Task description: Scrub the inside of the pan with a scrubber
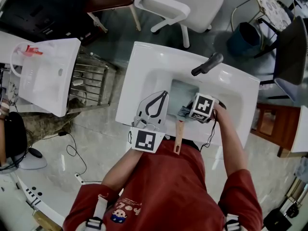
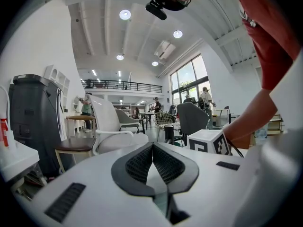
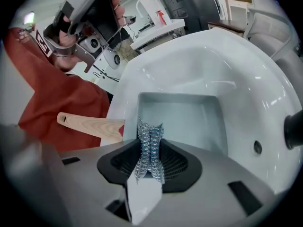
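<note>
A square pan (image 1: 185,91) with a pale inside lies in the white sink (image 1: 144,66), its wooden handle (image 1: 178,134) pointing toward me. In the right gripper view the pan (image 3: 182,117) is just beyond the jaws and the handle (image 3: 87,123) sticks out to the left. My right gripper (image 3: 150,126) is shut on a metal mesh scrubber (image 3: 150,148), held over the pan's near edge; the head view has this gripper (image 1: 188,112) there too. My left gripper (image 1: 161,99) hovers over the sink's left part, shut and with nothing in it. Its jaws (image 2: 152,148) point out into the room.
A black faucet (image 1: 208,64) stands at the sink's far side, also at the right edge (image 3: 293,130) of the right gripper view. A white chair (image 1: 183,4) and a blue bin (image 1: 243,37) are beyond the sink. A second white basin (image 1: 48,73) sits to the left.
</note>
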### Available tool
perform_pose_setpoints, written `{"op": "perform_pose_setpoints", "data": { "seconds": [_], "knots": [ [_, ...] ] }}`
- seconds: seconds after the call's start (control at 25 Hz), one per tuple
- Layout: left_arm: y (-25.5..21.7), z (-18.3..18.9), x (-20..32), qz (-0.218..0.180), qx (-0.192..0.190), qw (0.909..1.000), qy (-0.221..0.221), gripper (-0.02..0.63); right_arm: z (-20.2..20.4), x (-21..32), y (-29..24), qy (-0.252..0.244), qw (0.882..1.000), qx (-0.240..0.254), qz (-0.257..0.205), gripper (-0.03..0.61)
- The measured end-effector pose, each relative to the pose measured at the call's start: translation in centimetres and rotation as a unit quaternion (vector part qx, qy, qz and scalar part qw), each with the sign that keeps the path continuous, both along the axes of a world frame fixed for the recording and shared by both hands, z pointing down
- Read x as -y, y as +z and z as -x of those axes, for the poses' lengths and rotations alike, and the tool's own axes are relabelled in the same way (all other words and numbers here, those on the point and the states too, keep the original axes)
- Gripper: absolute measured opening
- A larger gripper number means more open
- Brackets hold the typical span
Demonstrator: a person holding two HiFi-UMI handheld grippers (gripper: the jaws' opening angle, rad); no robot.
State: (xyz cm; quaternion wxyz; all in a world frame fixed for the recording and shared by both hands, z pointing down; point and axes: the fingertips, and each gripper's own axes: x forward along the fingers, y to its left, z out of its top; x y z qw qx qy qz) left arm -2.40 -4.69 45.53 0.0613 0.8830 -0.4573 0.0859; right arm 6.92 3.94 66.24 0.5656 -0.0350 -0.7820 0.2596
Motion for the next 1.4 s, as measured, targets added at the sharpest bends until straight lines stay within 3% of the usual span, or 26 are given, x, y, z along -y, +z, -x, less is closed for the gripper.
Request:
{"op": "perform_pose_setpoints", "data": {
  "seconds": [0.36, 0.72, 1.0, 1.16, 1.4],
  "knots": [
    [0.0, -0.4, 0.1, -0.001, -0.004, 1.0000, 0.002, 0.017, -0.3, 0.6, 0.4, 0.006, 1.000, -0.001, -0.021, 0.141],
    [0.3, -0.4, 0.0, 0.004, 0.000, 1.0000, 0.003, 0.017, -1.2, 4.2, 2.6, 0.041, 0.989, -0.025, -0.139, 0.144],
    [0.1, -0.3, 0.1, 0.003, 0.002, 1.0000, 0.003, 0.017, -2.5, 7.5, 5.3, 0.049, 0.965, -0.070, -0.248, 0.144],
    [0.1, -0.2, 0.0, 0.002, 0.003, 1.0000, 0.003, 0.017, -3.1, 8.7, 6.4, 0.057, 0.958, -0.089, -0.266, 0.144],
    [0.2, -0.2, 0.0, 0.002, 0.003, 1.0000, 0.001, 0.017, -3.1, 9.0, 6.5, 0.060, 0.957, -0.082, -0.270, 0.144]
  ]
}}
